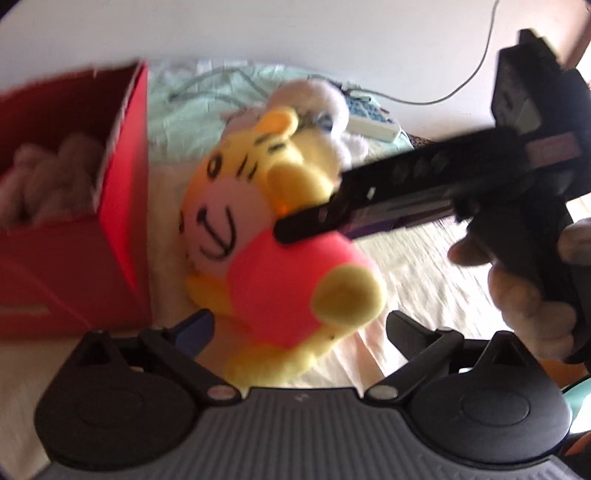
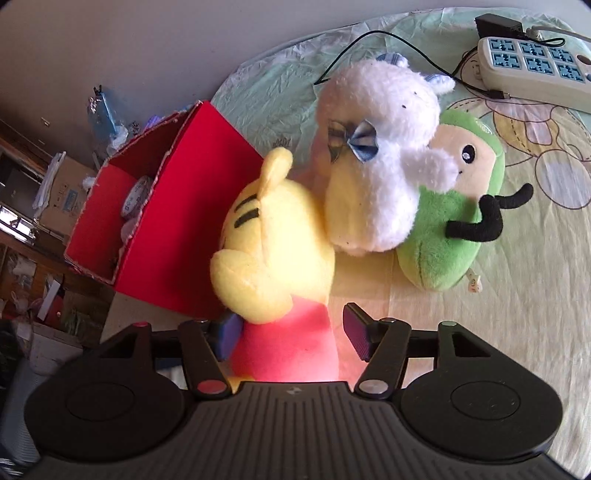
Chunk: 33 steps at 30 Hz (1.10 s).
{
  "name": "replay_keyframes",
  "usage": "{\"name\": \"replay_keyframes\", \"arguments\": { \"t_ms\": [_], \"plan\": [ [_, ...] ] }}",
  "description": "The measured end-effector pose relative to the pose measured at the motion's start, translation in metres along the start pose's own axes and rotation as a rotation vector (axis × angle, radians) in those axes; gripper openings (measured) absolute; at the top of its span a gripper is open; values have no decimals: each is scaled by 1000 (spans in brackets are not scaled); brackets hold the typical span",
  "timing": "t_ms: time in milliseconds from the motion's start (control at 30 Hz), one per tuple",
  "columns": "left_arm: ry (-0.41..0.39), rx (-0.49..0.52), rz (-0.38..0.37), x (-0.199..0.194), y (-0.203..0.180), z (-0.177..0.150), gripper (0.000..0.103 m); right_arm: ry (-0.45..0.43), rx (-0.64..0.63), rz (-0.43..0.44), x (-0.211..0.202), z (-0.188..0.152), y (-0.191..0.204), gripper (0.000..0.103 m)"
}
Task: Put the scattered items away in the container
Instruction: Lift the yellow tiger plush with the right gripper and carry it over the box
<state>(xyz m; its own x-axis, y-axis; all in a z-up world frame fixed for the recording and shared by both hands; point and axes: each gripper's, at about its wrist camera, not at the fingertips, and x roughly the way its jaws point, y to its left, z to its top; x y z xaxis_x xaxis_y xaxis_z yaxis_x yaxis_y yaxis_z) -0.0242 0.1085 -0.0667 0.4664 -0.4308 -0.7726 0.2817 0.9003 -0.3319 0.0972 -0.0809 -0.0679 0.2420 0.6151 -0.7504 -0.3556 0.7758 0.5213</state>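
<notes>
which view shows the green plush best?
Right wrist view: the green plush is sharp and in full view, lying on the sheet with the white plush leaning over its near side. In the left wrist view it is not visible at all.

A lived-in home bedroom: a pale green cartoon-printed bedsheet (image 2: pixel 535 229) covers a bed beside a plain white wall (image 1: pixel 332 33), a white multi-socket power strip (image 2: pixel 532 70) lies on it, and cluttered wooden shelves with cardboard boxes (image 2: pixel 44 199) stand alongside.

2 claw-mounted fisheyes, tilted down, close over (and sharing) the tiger plush (image 1: pixel 266 229) and red box (image 2: pixel 192 206)
</notes>
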Motion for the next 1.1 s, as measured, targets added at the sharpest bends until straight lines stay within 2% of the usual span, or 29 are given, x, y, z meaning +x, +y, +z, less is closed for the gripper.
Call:
{"name": "replay_keyframes", "arguments": {
  "t_ms": [200,367,500,600,633,833,1100],
  "plan": [
    [-4,-120,-100,15,21,0,99,-14,-20,-1,0,8,10,63],
    [12,-129,-143,29,20,10,99,29,-5,-7,17,6,5,64],
    [9,-107,-132,38,14,18,98,27,32,30,15,6,-4,54],
    [7,-77,-120,41,6,20,92,33,70,59,11,5,-16,49],
    [1,-60,-114,39,2,20,84,31,87,76,9,3,-20,48],
    [-10,1,-101,30,-14,20,77,-10,145,130,-10,-8,-35,44],
    [-121,85,-65,-24,-33,24,76,-116,166,239,-43,-6,-24,43]
  ]
}}
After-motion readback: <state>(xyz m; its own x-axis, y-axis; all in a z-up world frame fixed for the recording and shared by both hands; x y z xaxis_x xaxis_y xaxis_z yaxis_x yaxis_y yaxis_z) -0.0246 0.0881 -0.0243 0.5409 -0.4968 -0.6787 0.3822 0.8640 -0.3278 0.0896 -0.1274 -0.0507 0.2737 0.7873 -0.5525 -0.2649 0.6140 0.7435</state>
